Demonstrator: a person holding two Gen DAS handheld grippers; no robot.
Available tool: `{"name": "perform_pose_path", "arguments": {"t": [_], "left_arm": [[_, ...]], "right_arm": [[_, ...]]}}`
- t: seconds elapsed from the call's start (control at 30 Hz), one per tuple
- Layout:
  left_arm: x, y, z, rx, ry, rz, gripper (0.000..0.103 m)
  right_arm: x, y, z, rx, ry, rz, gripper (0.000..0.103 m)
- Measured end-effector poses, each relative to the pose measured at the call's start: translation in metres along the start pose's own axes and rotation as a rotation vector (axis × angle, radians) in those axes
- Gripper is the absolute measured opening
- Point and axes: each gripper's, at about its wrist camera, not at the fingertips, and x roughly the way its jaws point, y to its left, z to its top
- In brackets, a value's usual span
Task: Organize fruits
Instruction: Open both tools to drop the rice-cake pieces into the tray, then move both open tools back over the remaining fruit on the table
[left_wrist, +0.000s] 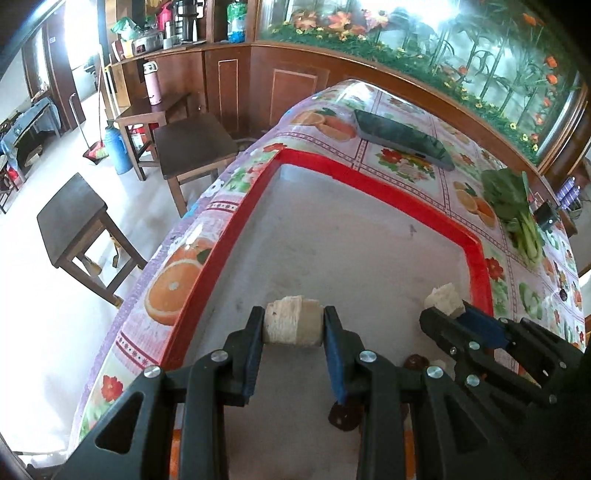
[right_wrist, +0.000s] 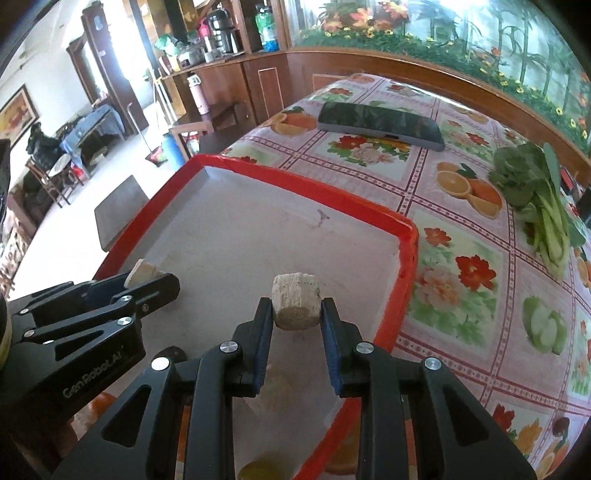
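A red-rimmed tray (left_wrist: 354, 175) with a grey floor lies on the flowered tablecloth; it also shows in the right wrist view (right_wrist: 406, 236). My left gripper (left_wrist: 294, 325) is shut on a pale fibrous fruit chunk (left_wrist: 291, 323) just above the tray's near part. My right gripper (right_wrist: 296, 314) is shut on a second pale chunk (right_wrist: 295, 299) over the tray's right side; it shows in the left wrist view (left_wrist: 445, 295) too. Dark reddish pieces (left_wrist: 345, 415) lie on the tray under my left gripper. A yellow fruit (right_wrist: 258, 470) shows at the bottom edge.
A dark phone (right_wrist: 380, 123) lies on the table beyond the tray. A leafy green vegetable (right_wrist: 535, 192) lies to the right. Wooden stools (left_wrist: 74, 221) stand on the floor left of the table. A wooden cabinet wall runs behind.
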Motion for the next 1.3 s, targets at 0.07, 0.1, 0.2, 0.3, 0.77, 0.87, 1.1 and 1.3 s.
{"name": "perform_pose_path", "arguments": {"t": [0.07,0.1,0.2,0.3,0.77,0.87,1.1,1.3], "left_arm": [[0.000,-0.003,0.000,0.017,-0.006,0.010,0.034],[0.001,-0.004,0.000,0.022,-0.009,0.016,0.034],[0.001,-0.007,-0.002,0.041,-0.021,0.035,0.034],[0.001,-0.009,-0.002,0.047,-0.023,0.043,0.036],[-0.007,-0.005,-0.013,0.015,0.003,0.109,0.074],[-0.012,-0.005,-0.018,0.013,0.000,0.114,0.076],[-0.031,-0.014,-0.031,0.028,-0.025,0.132,0.079],[-0.045,-0.034,-0.050,0.043,-0.026,0.129,0.079]], "right_arm": [[0.004,0.000,-0.001,-0.007,0.011,-0.006,0.025],[0.006,0.000,-0.001,-0.010,0.013,-0.008,0.025],[0.005,0.000,-0.002,-0.018,0.009,-0.015,0.026],[0.006,0.001,-0.001,-0.025,0.012,-0.021,0.026],[-0.013,0.000,-0.011,-0.016,0.022,-0.054,0.036],[-0.022,0.001,-0.016,-0.014,0.014,-0.063,0.041],[-0.048,0.002,-0.033,-0.023,-0.004,-0.059,0.044],[-0.070,-0.014,-0.059,0.013,0.003,-0.045,0.052]]}}
